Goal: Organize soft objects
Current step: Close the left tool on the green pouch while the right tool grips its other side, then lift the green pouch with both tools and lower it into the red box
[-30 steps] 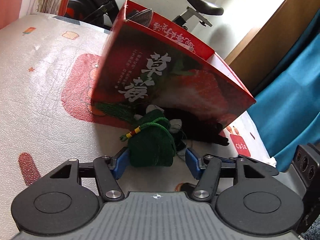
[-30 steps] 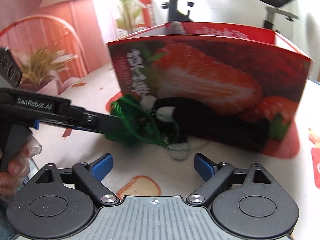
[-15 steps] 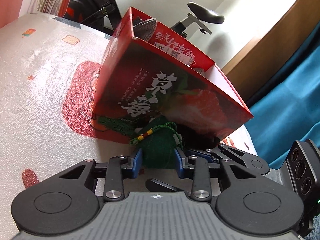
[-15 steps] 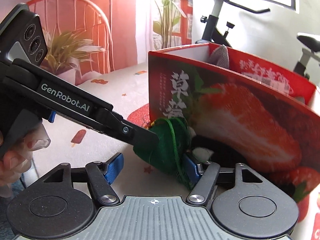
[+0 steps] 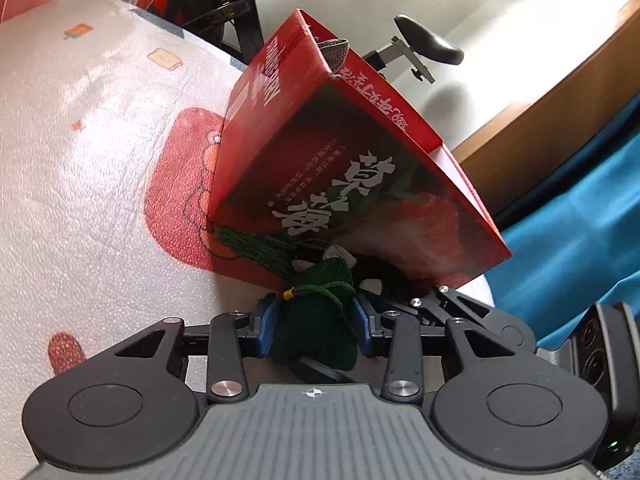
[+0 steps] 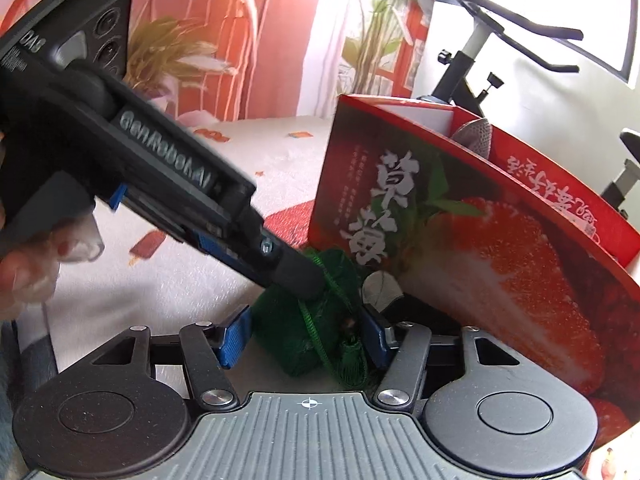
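Dark green pouch [image 5: 316,320] tied with green cord, red box [image 5: 344,184] printed with strawberries and white characters, white tablecloth [image 5: 88,168] patterned with red shapes

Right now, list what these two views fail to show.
- Box contents: walls hide all but a grey tip, both views.
- Black item: mostly behind the green pouch and box, left view.
- Right gripper contact with the pouch: unclear; left gripper covers it.

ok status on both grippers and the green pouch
Left hand-held gripper shut on green pouch. Right hand-held gripper open around it. Red strawberry box directly ahead, black soft item against it.
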`<state>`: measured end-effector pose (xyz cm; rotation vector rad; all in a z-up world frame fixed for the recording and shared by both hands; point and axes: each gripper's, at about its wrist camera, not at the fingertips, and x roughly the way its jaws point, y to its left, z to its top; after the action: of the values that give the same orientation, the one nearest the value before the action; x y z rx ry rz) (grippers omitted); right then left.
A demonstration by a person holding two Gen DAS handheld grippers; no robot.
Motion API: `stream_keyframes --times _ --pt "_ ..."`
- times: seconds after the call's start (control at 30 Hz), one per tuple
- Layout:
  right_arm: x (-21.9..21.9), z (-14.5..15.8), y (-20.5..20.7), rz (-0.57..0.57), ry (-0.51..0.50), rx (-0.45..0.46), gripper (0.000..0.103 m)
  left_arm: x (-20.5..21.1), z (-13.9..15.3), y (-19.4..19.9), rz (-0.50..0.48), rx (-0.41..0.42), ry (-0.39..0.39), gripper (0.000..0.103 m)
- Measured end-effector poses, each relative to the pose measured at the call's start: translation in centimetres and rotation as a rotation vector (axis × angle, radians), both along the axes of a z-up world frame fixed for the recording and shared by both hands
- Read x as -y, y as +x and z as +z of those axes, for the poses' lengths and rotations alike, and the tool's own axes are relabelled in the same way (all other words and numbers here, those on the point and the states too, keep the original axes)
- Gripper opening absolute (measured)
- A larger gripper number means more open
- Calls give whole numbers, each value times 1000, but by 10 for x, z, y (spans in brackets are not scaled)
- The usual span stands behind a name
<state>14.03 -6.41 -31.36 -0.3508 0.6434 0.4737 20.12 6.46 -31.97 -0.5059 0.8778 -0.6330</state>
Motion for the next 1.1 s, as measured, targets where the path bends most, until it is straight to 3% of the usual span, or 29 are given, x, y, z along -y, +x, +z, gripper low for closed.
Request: stream_keyframes --times 0.23,0.4,0.5,0.9,1.1 --pt "-1 -7 3 -14 4 -38 54 2 -17 -3 36 -34 -55 48" --pt "3 5 1 -8 33 -17 50 3 1 -9 56 10 -43 47" --pt "9 29 -1 5 72 15 49 1 29 -11 78 52 -56 47" --pt "46 169 3 82 212 192 48 17 187 -22 101 362 -37 47" --pt "58 211 24 83 184 247 48 41 228 -13 85 464 -6 47"
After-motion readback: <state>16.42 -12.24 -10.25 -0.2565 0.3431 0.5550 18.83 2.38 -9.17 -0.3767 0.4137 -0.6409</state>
